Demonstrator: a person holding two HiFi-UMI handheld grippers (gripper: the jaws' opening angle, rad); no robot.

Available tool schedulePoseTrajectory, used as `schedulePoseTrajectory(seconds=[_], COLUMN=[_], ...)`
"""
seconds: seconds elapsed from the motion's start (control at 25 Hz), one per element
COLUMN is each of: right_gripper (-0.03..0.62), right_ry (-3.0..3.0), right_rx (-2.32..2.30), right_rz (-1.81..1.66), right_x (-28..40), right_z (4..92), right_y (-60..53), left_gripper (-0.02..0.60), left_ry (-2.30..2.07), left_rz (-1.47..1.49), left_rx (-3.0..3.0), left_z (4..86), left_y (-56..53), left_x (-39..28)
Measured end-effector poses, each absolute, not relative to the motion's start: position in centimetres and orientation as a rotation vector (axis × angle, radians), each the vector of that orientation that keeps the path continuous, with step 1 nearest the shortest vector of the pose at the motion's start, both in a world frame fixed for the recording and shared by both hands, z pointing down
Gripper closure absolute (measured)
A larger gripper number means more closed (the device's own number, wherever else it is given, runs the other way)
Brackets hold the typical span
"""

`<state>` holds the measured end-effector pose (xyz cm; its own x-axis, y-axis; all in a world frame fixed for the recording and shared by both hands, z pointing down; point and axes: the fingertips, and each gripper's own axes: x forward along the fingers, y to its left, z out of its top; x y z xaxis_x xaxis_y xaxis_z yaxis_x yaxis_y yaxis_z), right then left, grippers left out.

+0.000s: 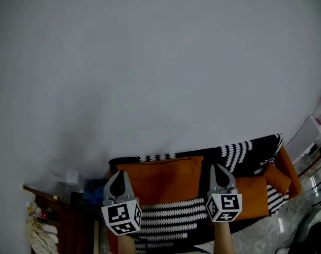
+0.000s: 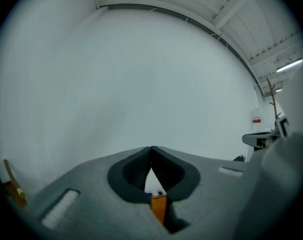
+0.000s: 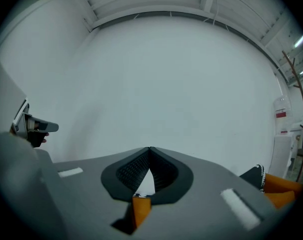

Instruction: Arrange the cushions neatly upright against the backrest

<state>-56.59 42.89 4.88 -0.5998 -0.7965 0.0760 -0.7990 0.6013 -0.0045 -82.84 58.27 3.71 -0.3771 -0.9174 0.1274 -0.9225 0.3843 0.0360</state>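
- The large orange cushion (image 1: 160, 178) stands upright against the backrest, mid-sofa (image 1: 291, 165)
- A second orange cushion (image 1: 252, 196) sits lower to its right, and a small orange cushion (image 1: 277, 177) lies tilted at the far end; both look left to straighten
- A striped throw (image 1: 168, 210) drapes the seat and the backrest
- The left hand-held gripper (image 1: 118, 183) and the right hand-held gripper (image 1: 220, 177) hover before the cushions, jaws closed tip to tip, holding nothing
- I judge the task barely begun

No readable text or numbers, one small red label (image 3: 281, 114) (print too tiny to make out)
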Motion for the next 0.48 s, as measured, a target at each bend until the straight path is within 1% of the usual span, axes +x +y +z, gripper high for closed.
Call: schedulePoseTrajectory(seconds=[0.16, 0.24, 0.32, 0.48], right_gripper=[0.576, 0.542, 0.509, 0.448], right_ry=[-2.679, -2.635, -2.582, -2.468], right_rx=[1.476, 1.531, 1.589, 1.712], right_rz=[0.063, 0.073, 0.086, 0.117], right_x=[-53.6, -51.7, -49.5, -44.1], right_z=[5.5, 6.0, 6.6, 7.6], right_y=[43.2, 43.4, 43.9, 44.9], left_gripper=[0.577, 0.543, 0.534, 0.494], left_ry=[-2.435, -2.383, -2.322, -2.193], left_rz=[0.079, 0.084, 0.093, 0.109], left_rx=[1.768, 1.826, 1.890, 2.018], left_z=[4.3, 4.8, 5.4, 6.2], left_y=[56.3, 55.2, 54.0, 51.6], left_x=[-81.1, -79.8, -78.1, -73.6])
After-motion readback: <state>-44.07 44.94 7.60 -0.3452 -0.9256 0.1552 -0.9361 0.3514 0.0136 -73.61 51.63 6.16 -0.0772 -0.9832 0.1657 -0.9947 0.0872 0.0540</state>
